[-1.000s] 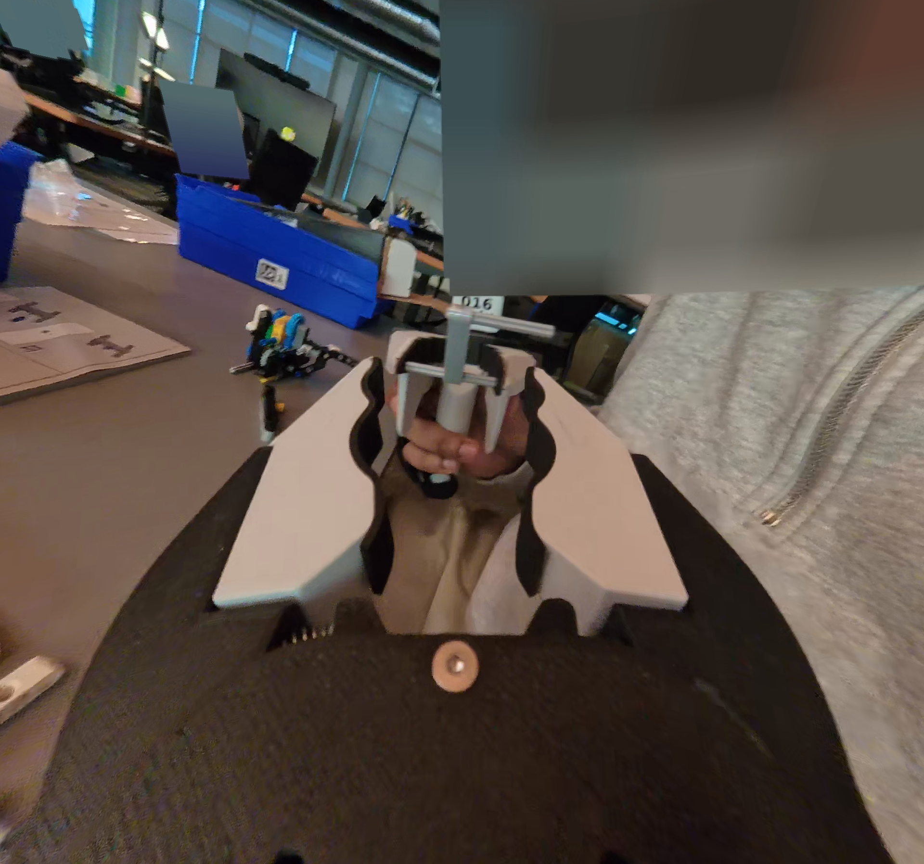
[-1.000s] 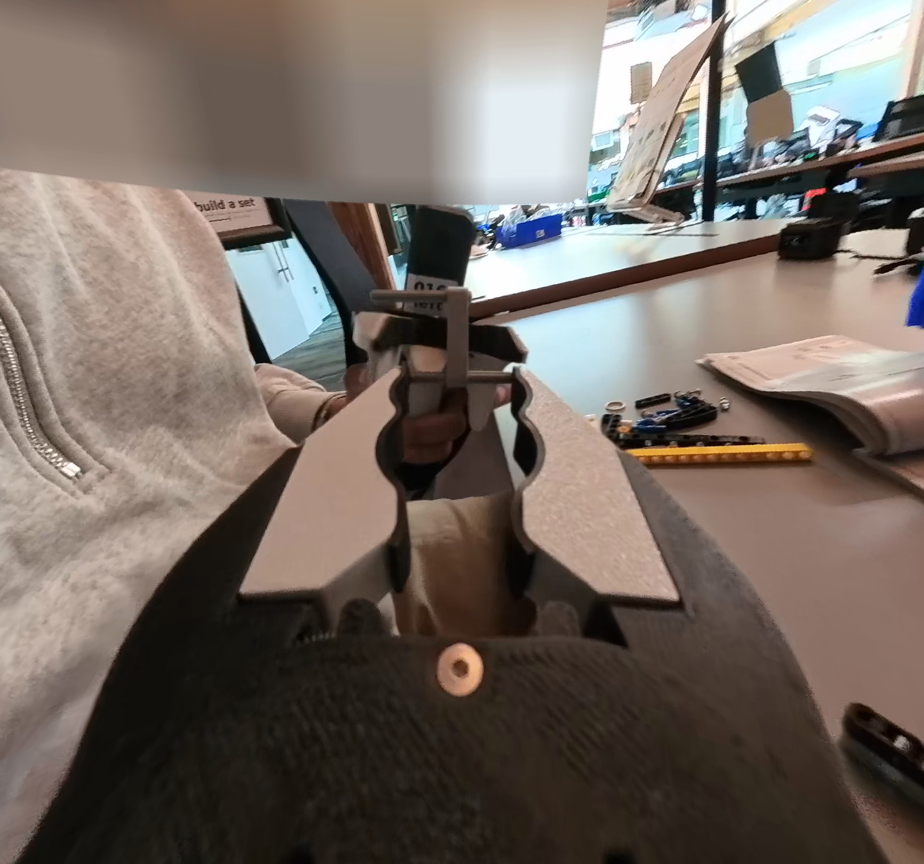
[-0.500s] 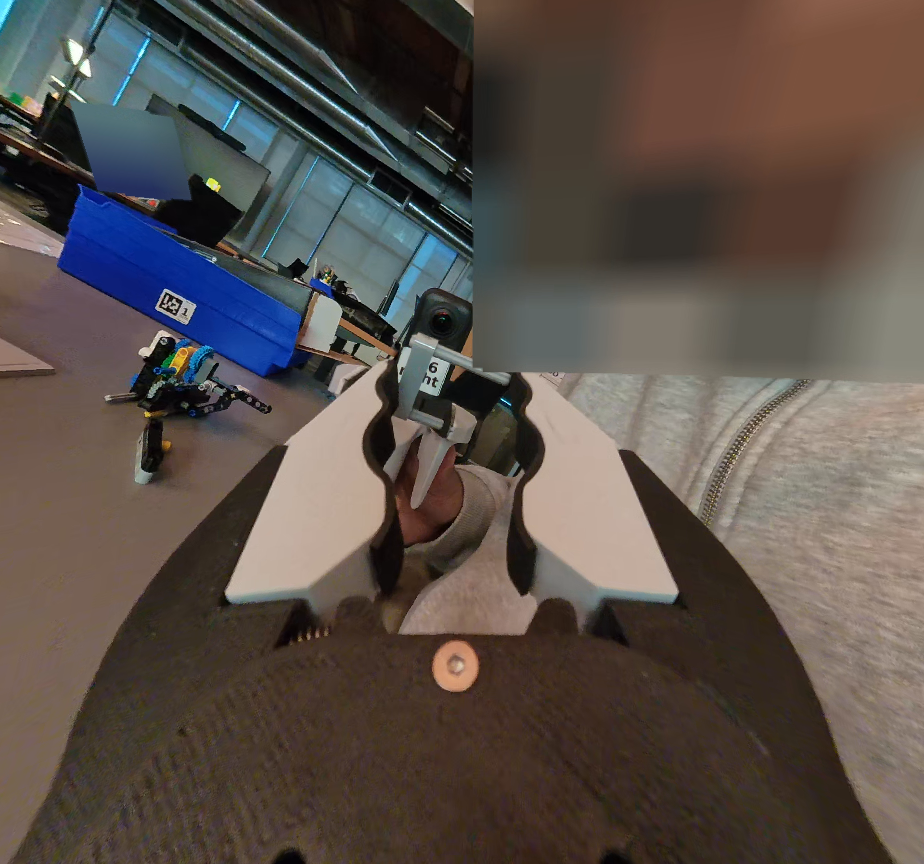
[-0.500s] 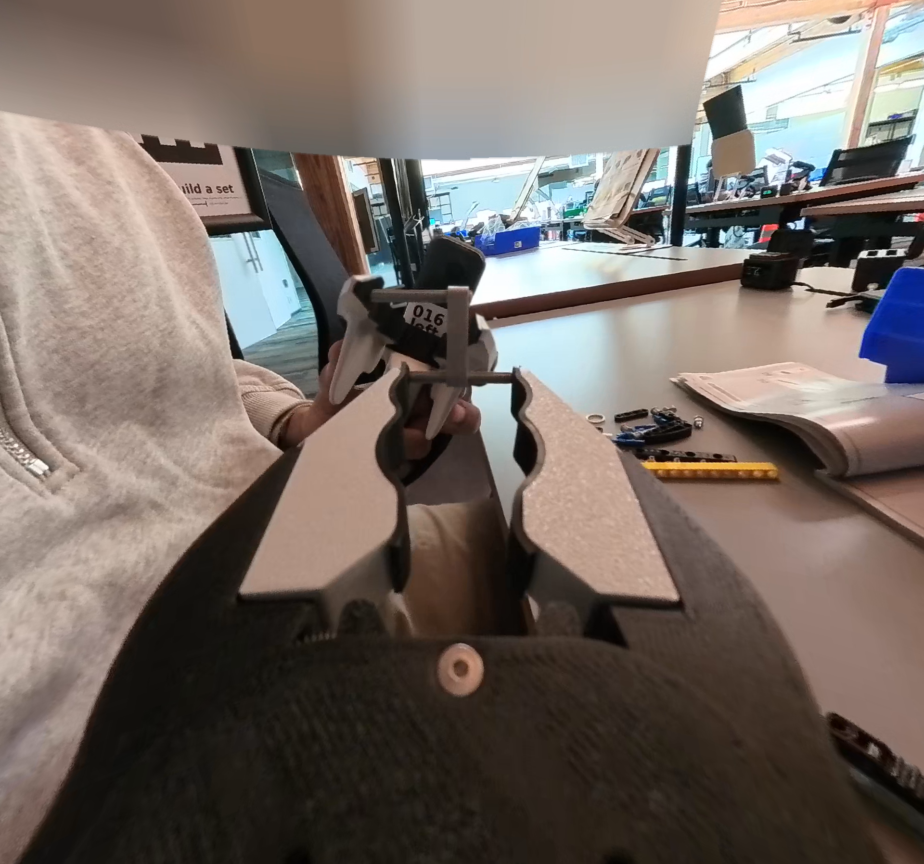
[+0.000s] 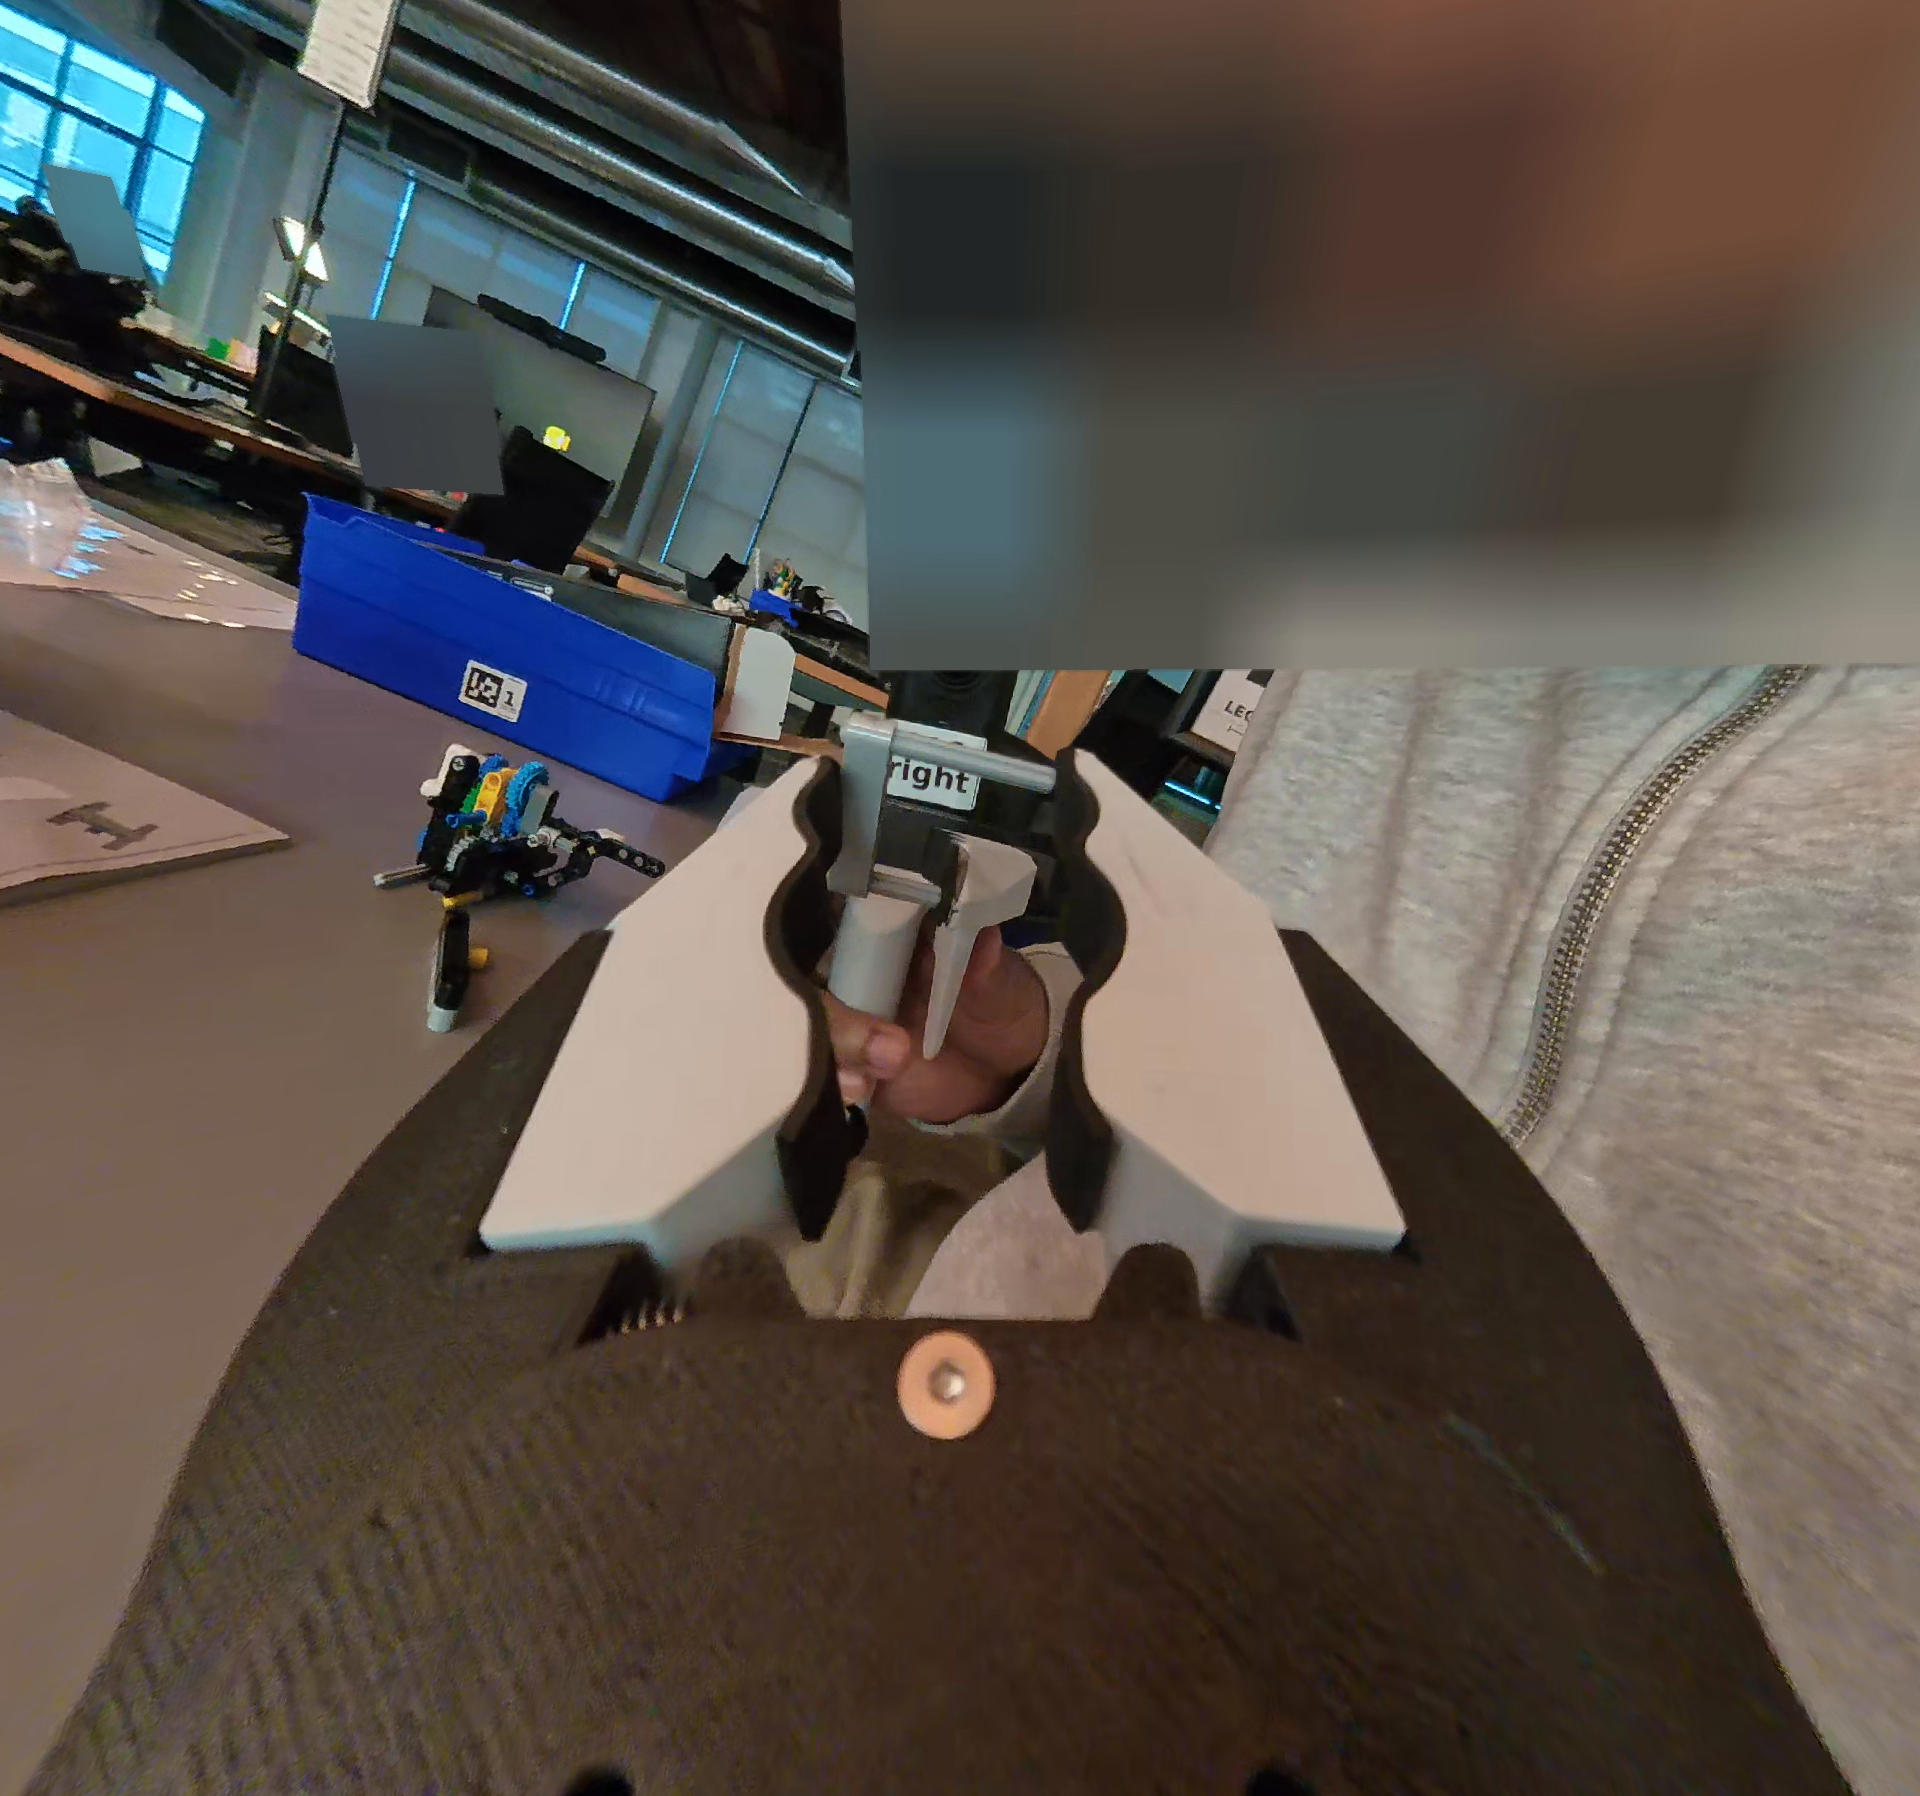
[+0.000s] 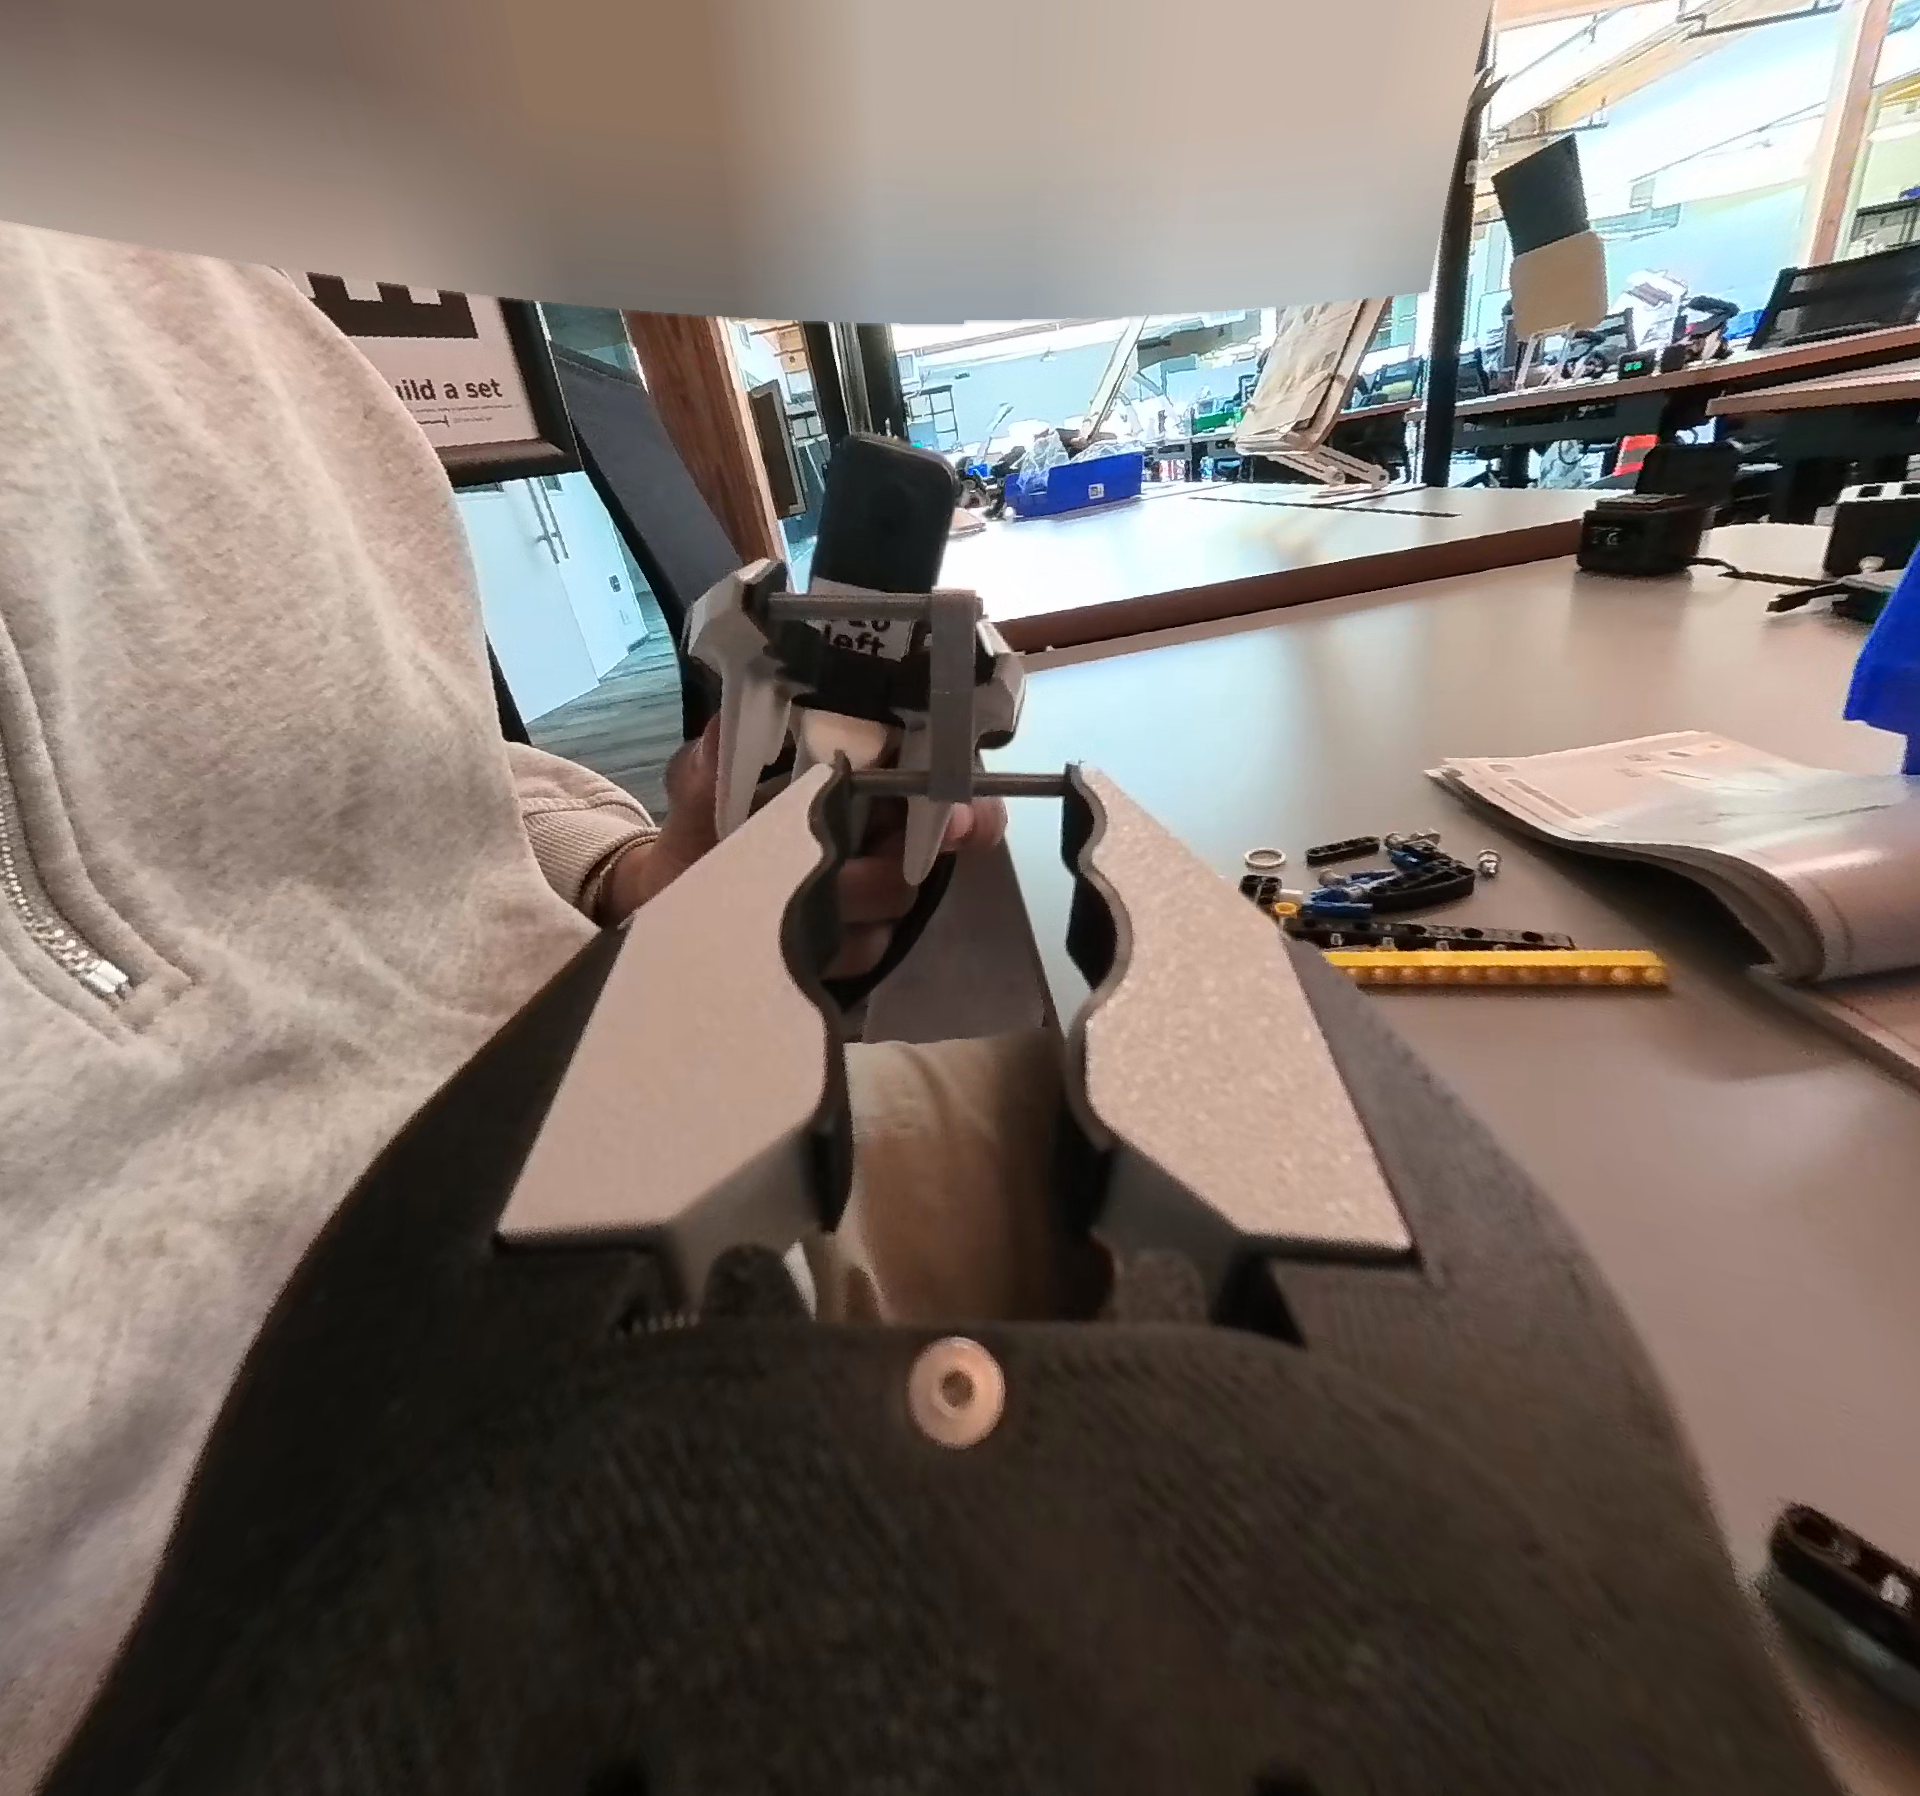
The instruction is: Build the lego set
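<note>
Both held off the grey table (image 5: 260, 1071), facing each other: left gripper (image 5: 940, 790) gaping empty, right gripper (image 6: 951, 790) likewise; half-built multicoloured lego model (image 5: 499, 837) at ten o'clock.

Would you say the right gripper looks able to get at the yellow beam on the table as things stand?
Probably yes: the right gripper is open and empty, and the yellow beam lies uncovered beside black pieces, though the fingers point away from it.

Left claw (image 5: 943, 925) and right claw (image 6: 948, 879) face to face, both agape, empty.

Blue bin (image 5: 499, 666) on grey table (image 5: 208, 1071); grey zip hoodie (image 5: 1558, 1019).
</note>
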Available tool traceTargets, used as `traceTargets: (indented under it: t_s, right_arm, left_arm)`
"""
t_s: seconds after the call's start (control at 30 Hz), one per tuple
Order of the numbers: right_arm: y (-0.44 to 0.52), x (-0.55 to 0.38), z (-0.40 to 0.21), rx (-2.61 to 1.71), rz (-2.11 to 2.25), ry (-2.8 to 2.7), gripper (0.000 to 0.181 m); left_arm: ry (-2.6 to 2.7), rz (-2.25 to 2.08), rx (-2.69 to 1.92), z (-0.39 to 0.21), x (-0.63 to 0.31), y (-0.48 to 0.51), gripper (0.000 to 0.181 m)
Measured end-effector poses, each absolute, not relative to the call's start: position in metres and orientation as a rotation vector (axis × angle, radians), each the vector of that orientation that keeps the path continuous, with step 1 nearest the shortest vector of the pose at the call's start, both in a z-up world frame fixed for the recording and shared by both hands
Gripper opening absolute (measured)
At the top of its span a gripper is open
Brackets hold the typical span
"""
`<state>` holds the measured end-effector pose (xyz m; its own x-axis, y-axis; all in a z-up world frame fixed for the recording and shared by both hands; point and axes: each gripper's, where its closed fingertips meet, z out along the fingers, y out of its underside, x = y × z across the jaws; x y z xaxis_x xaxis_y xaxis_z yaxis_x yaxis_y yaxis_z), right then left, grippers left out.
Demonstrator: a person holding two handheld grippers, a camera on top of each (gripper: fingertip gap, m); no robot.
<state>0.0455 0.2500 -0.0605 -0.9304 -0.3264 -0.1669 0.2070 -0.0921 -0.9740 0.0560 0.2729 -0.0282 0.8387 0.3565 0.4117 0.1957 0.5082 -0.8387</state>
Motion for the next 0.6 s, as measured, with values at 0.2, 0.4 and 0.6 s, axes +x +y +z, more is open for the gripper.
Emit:
traceTargets:
  t_s: [0.2,0.4,0.6]
  right_arm:
    - [0.2501,0.0471,-0.0615,-0.122,-2.061,1.828,0.039]
    - [0.2502,0.048,-0.0624,-0.119,-2.047,1.822,0.039]
    - [0.2506,0.048,-0.0628,-0.112,-2.038,1.816,0.039]
  left_arm:
    - [-0.6,0.135,-1.08,-0.0301,0.0567,0.2726,0.039]
    - [-0.607,0.162,-1.104,-0.0314,0.0568,0.2728,0.04]
    - [-0.615,0.165,-1.111,-0.0324,0.0563,0.2722,0.039]
